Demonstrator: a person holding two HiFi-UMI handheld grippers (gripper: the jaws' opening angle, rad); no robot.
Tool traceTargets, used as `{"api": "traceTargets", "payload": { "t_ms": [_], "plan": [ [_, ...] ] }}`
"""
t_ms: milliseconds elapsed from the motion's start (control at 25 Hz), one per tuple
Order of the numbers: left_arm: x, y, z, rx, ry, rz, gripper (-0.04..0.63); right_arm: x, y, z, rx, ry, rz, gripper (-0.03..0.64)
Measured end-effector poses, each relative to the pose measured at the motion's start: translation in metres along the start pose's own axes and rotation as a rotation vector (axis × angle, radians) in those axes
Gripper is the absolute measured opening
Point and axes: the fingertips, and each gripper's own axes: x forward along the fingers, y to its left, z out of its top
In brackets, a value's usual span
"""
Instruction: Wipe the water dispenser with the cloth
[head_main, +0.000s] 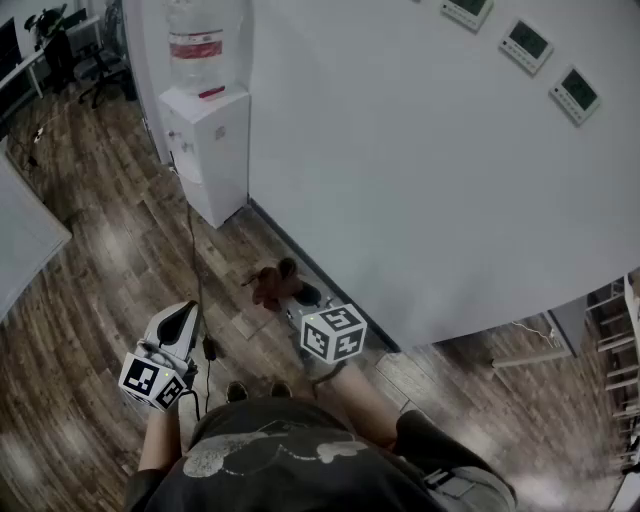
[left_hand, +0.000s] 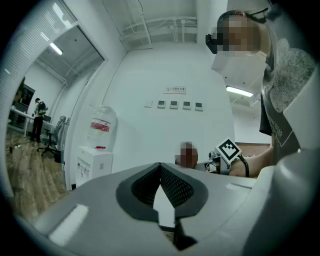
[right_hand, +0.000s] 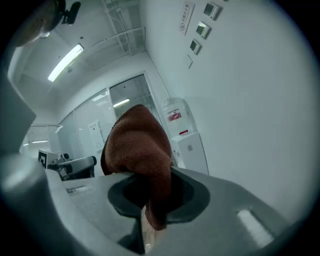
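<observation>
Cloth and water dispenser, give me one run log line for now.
right gripper: shut on cloth | left gripper: shut, empty | water dispenser: ahead by wall, untouched | wipe: not begun

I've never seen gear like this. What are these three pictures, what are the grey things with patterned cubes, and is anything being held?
There is no robot here. A person holds a hand tool, a gripper with two jaws, in each hand. The head view comes from a camera on the person's head, looking down at the wooden floor. The two gripper views come from cameras riding on each gripper, looking along its jaws. The left gripper is shut on nothing. The right gripper is shut on a brown cloth. Against the white wall stands a white water dispenser with a bottle on top, apart from the cloth.
</observation>
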Motion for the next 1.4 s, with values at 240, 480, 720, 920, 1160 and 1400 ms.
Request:
{"api": "traceTargets", "payload": {
  "t_ms": [240, 480, 720, 920, 1160, 1400],
  "plan": [
    [0.006, -0.006, 0.0, 0.002, -0.007, 0.006, 0.018, 0.0, 0.001, -0.003, -0.016, 0.014, 0.03, 0.055],
    [0.013, -0.019, -0.001, 0.019, -0.001, -0.002, 0.018, -0.006, -0.008, -0.001, -0.006, 0.006, 0.028, 0.055],
    [0.015, -0.028, 0.0, 0.03, 0.004, 0.017, 0.018, -0.021, -0.026, 0.004, 0.045, -0.042, -0.002, 0.055],
    [0.022, -0.024, -0.004, 0.031, 0.0, 0.051, 0.018, -0.03, -0.041, -0.007, 0.055, -0.021, -0.009, 0.057],
    [0.037, -0.012, -0.008, 0.014, -0.006, 0.039, 0.018, -0.02, -0.057, -0.016, 0.065, 0.008, -0.039, 0.057],
    [0.066, 0.038, -0.014, -0.017, -0.011, 0.02, 0.018, 0.016, -0.071, -0.007, 0.067, 0.008, -0.083, 0.057]
  ]
}}
